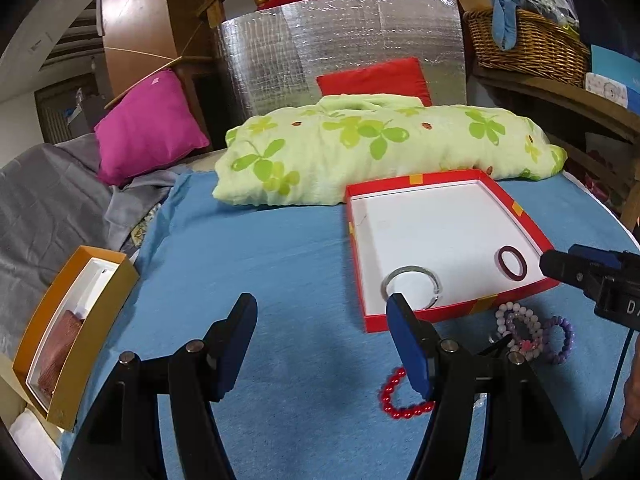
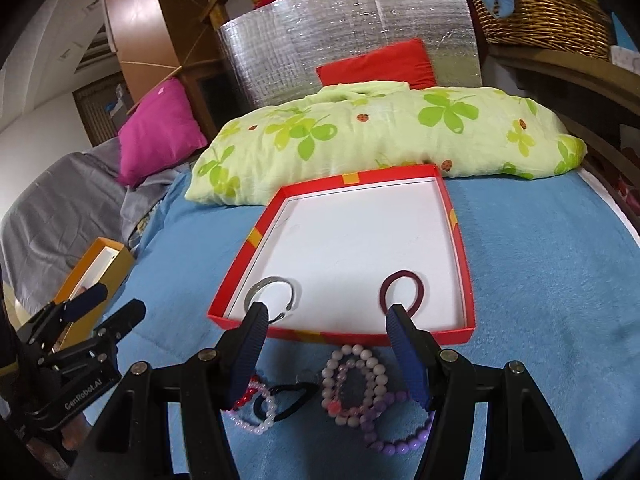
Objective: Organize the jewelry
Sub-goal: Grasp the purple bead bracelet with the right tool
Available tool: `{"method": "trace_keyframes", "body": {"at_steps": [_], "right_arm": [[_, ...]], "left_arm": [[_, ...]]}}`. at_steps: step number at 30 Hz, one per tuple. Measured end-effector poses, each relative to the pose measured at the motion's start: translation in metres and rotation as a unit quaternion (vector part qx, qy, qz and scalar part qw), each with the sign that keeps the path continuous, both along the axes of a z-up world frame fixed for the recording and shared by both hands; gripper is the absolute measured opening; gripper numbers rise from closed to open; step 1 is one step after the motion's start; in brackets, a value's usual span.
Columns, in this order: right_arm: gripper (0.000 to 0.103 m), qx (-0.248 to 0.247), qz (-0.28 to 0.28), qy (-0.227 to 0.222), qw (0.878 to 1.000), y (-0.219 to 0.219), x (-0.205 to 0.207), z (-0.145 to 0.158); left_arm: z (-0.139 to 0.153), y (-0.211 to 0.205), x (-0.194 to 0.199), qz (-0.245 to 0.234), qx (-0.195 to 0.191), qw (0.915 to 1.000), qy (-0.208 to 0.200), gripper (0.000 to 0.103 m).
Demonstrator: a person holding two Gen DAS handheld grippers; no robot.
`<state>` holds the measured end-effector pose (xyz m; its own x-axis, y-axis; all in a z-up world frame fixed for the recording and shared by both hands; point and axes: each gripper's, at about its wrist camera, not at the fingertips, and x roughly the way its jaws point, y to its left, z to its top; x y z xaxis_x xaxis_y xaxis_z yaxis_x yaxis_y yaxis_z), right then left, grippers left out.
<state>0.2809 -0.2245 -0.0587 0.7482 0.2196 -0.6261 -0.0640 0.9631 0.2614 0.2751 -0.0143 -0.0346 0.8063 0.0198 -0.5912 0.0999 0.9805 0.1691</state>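
Note:
A shallow red box [image 1: 420,320] [image 2: 466,272] with a white floor lies on the blue cloth. In it are a silver bangle [image 1: 412,270] [image 2: 276,282] and a dark maroon bangle [image 1: 513,263] [image 2: 418,284]. In front of the box lie pale pink bead bracelets [image 1: 518,326] [image 2: 354,384], a purple bead bracelet [image 1: 562,338] [image 2: 404,440], a black hair band [image 2: 292,394] and a red bead bracelet [image 1: 400,398] [image 2: 244,398]. My left gripper [image 1: 322,344] [image 2: 106,300] is open and empty, left of the box. My right gripper [image 2: 324,344] [image 1: 560,264] is open and empty above the bead bracelets.
A green flowered pillow [image 1: 360,152] lies behind the box. An open orange box [image 1: 68,320] [image 2: 92,268] stands at the left cloth edge. Grey bedding [image 1: 48,208] and a pink cushion [image 1: 148,128] are at the far left. A wicker basket [image 1: 528,44] sits on a shelf at right.

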Motion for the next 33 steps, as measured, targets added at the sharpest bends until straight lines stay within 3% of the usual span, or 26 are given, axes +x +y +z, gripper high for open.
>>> {"method": "trace_keyframes", "body": {"at_steps": [10, 13, 20, 25, 30, 33], "right_arm": [[0.066, -0.011, 0.016, -0.002, 1.000, 0.012, -0.018, 0.003], [0.066, -0.015, 0.017, 0.006, 1.000, 0.011, -0.023, 0.002], [0.066, -0.010, -0.012, 0.070, 0.997, -0.020, -0.028, -0.021], [0.064, 0.024, -0.047, 0.110, 0.993, -0.060, -0.028, -0.036], [0.051, 0.070, -0.070, 0.144, 0.985, -0.086, -0.024, -0.050], [0.045, 0.068, -0.068, 0.161, 0.982, -0.084, -0.020, -0.058]], "left_arm": [[0.002, 0.016, -0.017, 0.018, -0.005, 0.9998, -0.005, 0.069], [-0.008, 0.021, -0.020, 0.014, -0.020, 0.9994, 0.023, 0.074], [-0.051, 0.025, -0.015, -0.005, -0.034, 0.9913, 0.127, 0.074], [-0.067, 0.028, -0.012, -0.008, -0.034, 0.9873, 0.155, 0.074], [-0.077, 0.024, -0.012, -0.020, -0.030, 0.9850, 0.169, 0.074], [-0.081, 0.020, -0.007, -0.028, -0.027, 0.9835, 0.177, 0.074]]}}
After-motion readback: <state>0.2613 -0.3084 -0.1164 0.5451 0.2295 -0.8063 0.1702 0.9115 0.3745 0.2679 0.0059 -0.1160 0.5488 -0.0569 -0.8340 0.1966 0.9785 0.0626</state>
